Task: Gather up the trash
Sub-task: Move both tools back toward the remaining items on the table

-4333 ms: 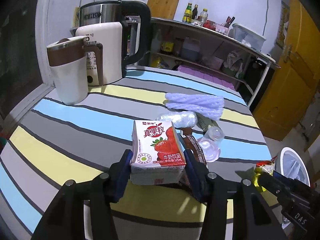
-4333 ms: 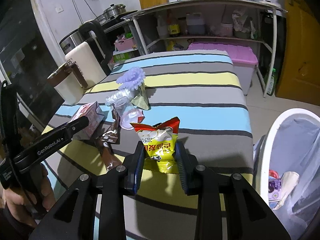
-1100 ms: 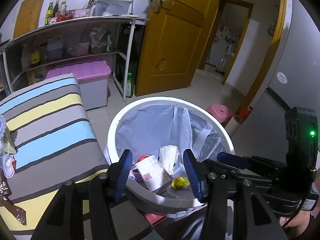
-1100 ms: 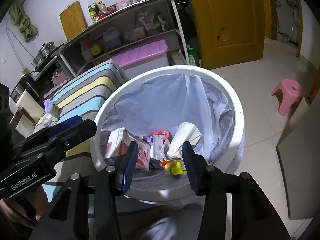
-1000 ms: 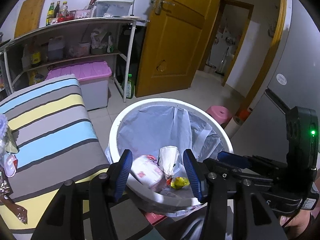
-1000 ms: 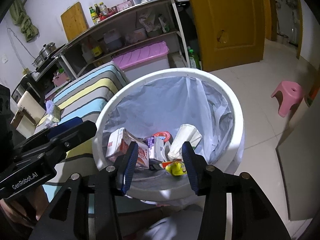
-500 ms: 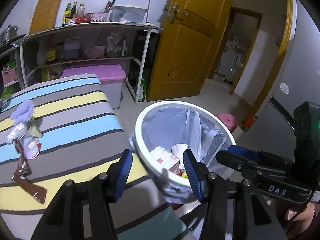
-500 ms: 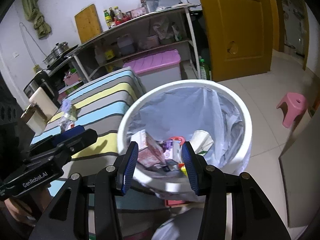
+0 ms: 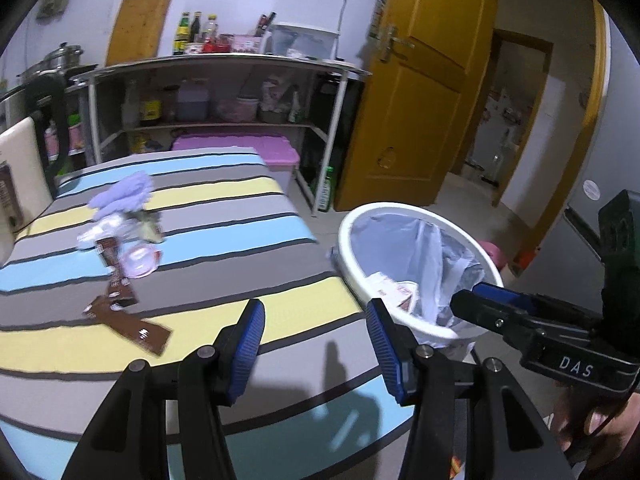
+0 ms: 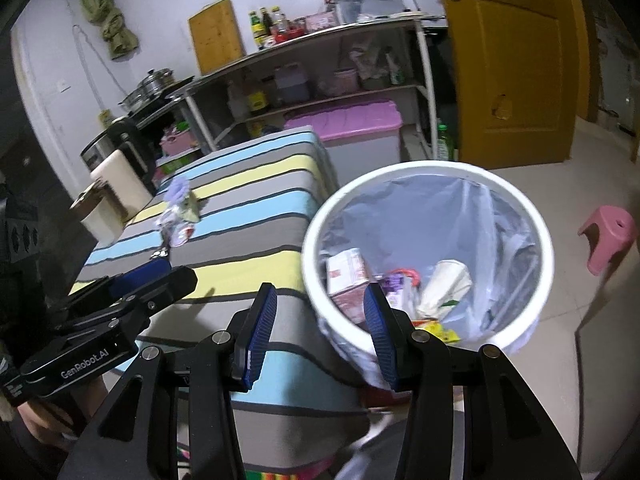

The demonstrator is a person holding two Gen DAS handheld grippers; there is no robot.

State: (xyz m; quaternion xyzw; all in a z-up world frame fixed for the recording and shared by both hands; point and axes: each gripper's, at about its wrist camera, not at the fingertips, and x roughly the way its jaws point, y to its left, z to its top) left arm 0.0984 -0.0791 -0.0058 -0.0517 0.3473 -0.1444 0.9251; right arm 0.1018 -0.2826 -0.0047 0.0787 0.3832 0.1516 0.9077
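- Both claws stand open and empty beside the white trash bin (image 10: 516,332), lined with a pale plastic bag, on the floor at the end of the striped counter (image 9: 224,248).
- The left claw (image 9: 316,344) holds its blue pads wide apart over the counter's near corner, nothing between them; the right claw (image 10: 320,332) shows a somewhat narrower gap, also bare, hanging over the bin's near rim.
- In the bin lie a pink-and-white drink carton (image 10: 346,276), a crumpled white wrapper (image 10: 444,284) and a yellow snack bag (image 10: 438,330), so that part of the collecting looks done.
- Trash not yet collected sits further up the counter: a brown chocolate wrapper (image 9: 128,320), a clear plastic cup lid (image 9: 138,262), crumpled clear plastic (image 9: 100,228) and a lilac foam sleeve (image 9: 120,194).
- The step in hand appears to be the turn from bin to counter for a fresh pick.
- The next move likely calls for reaching up the counter, setting one claw over the flat brown wrapper or the lid, and closing low against the cloth, since both lie thin and may slip.
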